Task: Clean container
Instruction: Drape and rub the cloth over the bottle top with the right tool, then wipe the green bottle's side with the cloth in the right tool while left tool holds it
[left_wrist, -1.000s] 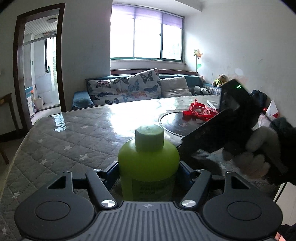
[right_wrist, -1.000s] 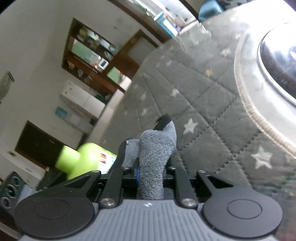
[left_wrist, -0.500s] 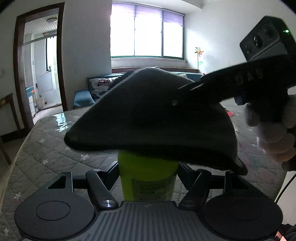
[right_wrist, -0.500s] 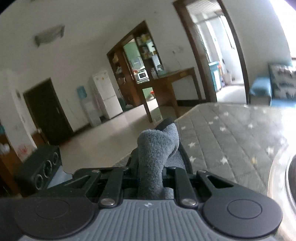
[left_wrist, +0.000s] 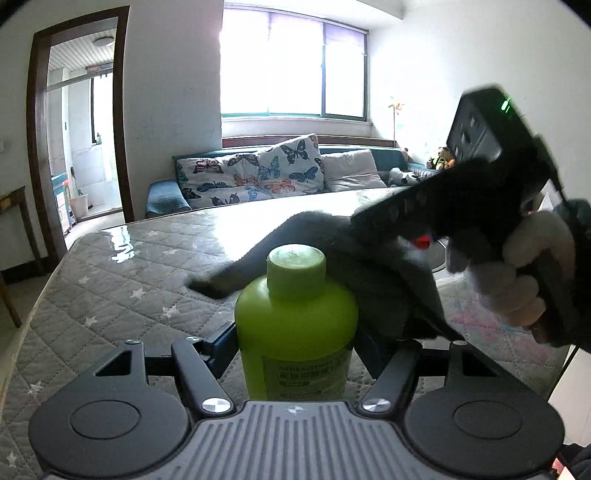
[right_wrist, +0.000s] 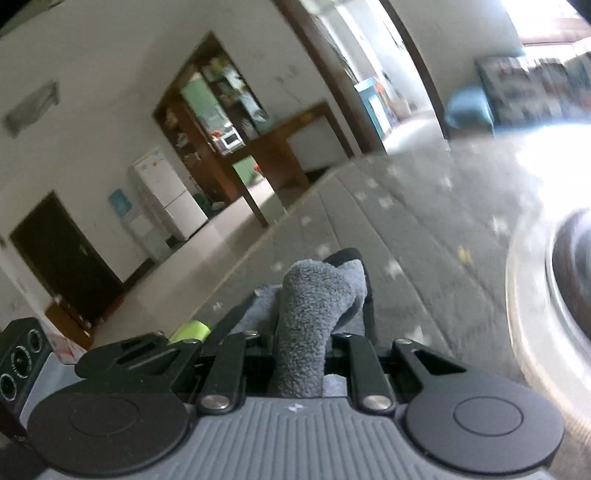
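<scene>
A lime-green bottle (left_wrist: 295, 325) with a green cap stands upright, and my left gripper (left_wrist: 295, 345) is shut on its body. My right gripper (right_wrist: 321, 291) is shut on a grey fleecy cloth (right_wrist: 310, 317). In the left wrist view the cloth (left_wrist: 373, 280) hangs behind and to the right of the cap, touching the bottle's right shoulder. The right gripper's black body (left_wrist: 480, 192) slants above it, held by a gloved hand (left_wrist: 517, 269). The right wrist view shows only a sliver of the bottle (right_wrist: 190, 329), low on the left.
A grey quilted table cover with white stars (left_wrist: 122, 273) spreads under everything. A round dark inset (right_wrist: 569, 266) lies to the right. A sofa with butterfly cushions (left_wrist: 266, 173) stands behind the table, and a doorway (left_wrist: 85, 140) opens on the left.
Half a second ago the cloth covered the bottle's cap. It has now swept off to the right and down, leaving the cap bare. The left gripper and bottle have stayed put.
</scene>
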